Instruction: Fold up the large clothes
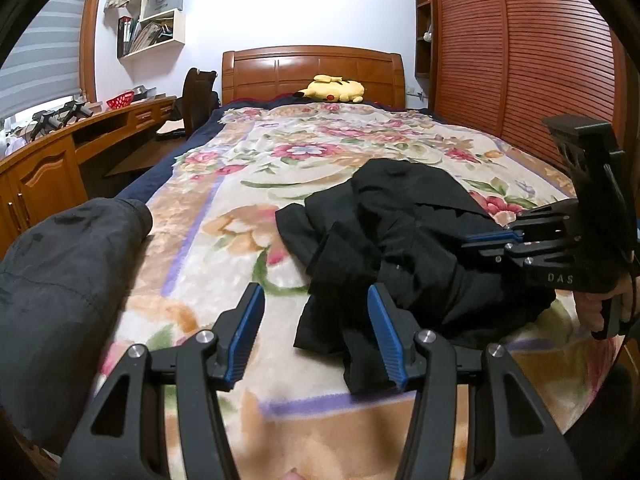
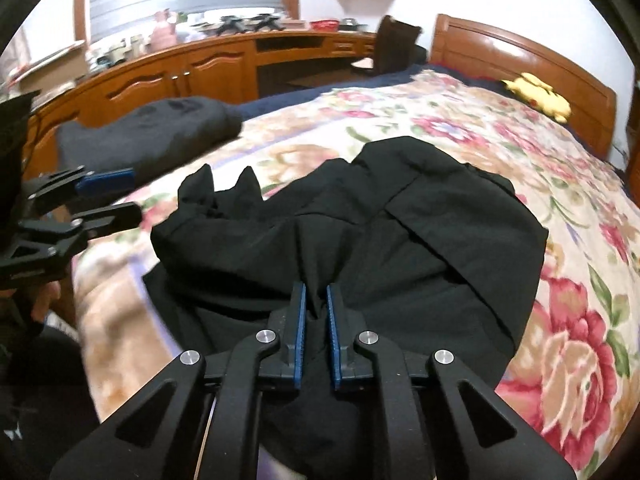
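black garment (image 2: 400,216) pinched in R gripper (image 2: 316,300)

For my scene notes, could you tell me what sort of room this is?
A bedroom, most likely: a bed with a wooden headboard, a slatted wardrobe, and a desk along the wall.

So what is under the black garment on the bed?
The black garment lies crumpled on a flowered blanket, which shows all around it. Whatever is beneath the heap itself is covered.
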The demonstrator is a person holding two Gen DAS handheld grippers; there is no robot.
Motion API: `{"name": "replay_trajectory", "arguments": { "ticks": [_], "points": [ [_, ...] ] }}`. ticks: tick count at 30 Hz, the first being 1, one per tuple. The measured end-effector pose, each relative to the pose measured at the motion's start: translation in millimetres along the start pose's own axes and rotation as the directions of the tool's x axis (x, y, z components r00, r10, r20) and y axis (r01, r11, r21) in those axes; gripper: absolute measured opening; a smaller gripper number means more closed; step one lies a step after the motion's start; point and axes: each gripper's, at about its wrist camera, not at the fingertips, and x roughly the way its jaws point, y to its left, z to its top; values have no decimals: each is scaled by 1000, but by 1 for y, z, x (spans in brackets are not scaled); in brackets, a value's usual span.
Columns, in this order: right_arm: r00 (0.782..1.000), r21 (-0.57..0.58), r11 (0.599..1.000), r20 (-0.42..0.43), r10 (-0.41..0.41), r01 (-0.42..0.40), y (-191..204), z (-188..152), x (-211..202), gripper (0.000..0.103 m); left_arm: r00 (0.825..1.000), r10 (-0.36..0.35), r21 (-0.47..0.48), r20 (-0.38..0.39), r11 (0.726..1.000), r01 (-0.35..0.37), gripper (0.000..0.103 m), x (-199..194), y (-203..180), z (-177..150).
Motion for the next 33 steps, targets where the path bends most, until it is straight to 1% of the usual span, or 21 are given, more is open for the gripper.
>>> {"name": "replay_trajectory", "arguments": {
  "ticks": [2, 6, 9, 10, 11, 12, 13, 14, 16, 20, 24, 27, 29, 30, 33],
  "points": [
    [1000, -5, 1000, -2, 14, -14, 5, 3, 3, 7, 1000, -4, -5, 2, 1000, 4, 53, -2, 1, -2],
    [1000, -6, 1000, -23, 22, -22, 1, 3, 8, 7, 1000, -12, -1, -16, 1000, 11, 53, 0, 0, -9],
    [1000, -16, 1000, -27, 4, -4, -4, 9, 5, 12, 999, -29, 6, -37, 1000, 29, 53, 2, -4, -15],
    [1000, -15, 1000, -20, -4, 4, -7, 12, 2, 16, 998, -35, 10, -46, 999, 36, 53, 4, -5, -17],
    [1000, -14, 1000, -15, -10, 10, -10, 14, -1, 25, 998, -40, 11, -50, 999, 40, 53, 5, -6, -18],
    [1000, -14, 999, -5, -29, 29, -14, 17, -5, 32, 997, -46, 9, -57, 999, 47, 53, 7, -7, -19],
    [998, -13, 998, 10, -61, 61, -20, 19, -10, 46, 997, -52, 8, -65, 999, 53, 53, 9, -7, -20],
    [996, -6, 996, 30, -89, 89, -28, 23, -15, 55, 996, -57, 7, -74, 998, 57, 53, 11, -7, -21],
    [992, 7, 993, 44, -121, 120, -43, 26, -17, 59, 994, -57, 10, -92, 998, 58, 53, 17, -9, -23],
    [976, 52, 975, 19, -216, 215, -86, 26, -8, 62, 990, -62, 11, -123, 998, 64, 53, 28, -13, -25],
    [961, 117, 954, -9, -276, 275, -131, 19, 8, 63, 988, -68, -3, -138, 998, 68, 53, 36, -16, -25],
    [957, 159, 945, -19, -288, 287, -156, 19, 21, 65, 987, -64, -17, -147, 998, 62, 53, 42, -15, -26],
    [956, 185, 939, -23, -291, 290, -171, 20, 30, 71, 986, -60, -23, -153, 998, 57, 53, 45, -15, -26],
    [955, 197, 935, -26, -296, 295, -177, 21, 35, 73, 986, -56, -23, -155, 998, 53, 53, 47, -15, -25],
    [960, 230, 933, -27, -279, 278, -189, 21, 46, 80, 986, -48, -25, -160, 999, 45, 53, 52, -15, -26]
  ]
}}
